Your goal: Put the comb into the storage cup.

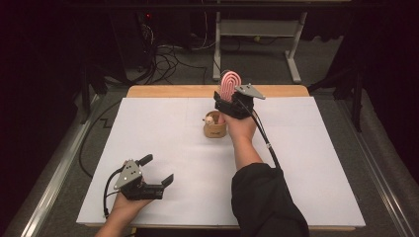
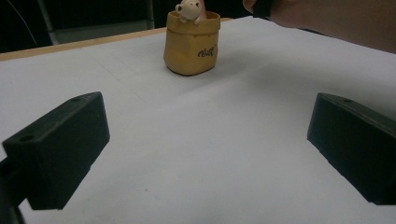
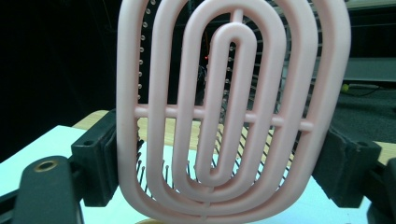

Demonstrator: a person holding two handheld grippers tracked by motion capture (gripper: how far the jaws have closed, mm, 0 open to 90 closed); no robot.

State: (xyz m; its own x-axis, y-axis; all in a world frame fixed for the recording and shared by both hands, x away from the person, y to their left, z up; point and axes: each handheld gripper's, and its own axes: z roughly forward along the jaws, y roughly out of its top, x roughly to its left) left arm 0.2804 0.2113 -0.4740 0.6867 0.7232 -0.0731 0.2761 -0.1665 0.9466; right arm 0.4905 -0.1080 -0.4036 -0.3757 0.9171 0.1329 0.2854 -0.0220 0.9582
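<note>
White table (image 1: 163,133): jaws flank hairbrush (image 3: 233,112).

Pink hairbrush (image 3: 233,116) with looped openwork; tan pouch (image 2: 191,44) with dark lettering; white table sheet (image 1: 163,133); black grippers.

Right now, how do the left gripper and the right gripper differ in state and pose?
The left gripper has its black jaws spread wide with nothing between them; the right gripper has its jaws on either side of a pink, oval, open-ribbed plastic hairbrush.
The left gripper sits low over the white table near its front edge; the right gripper is raised beside the small tan pot.
Both are hand-held.
</note>
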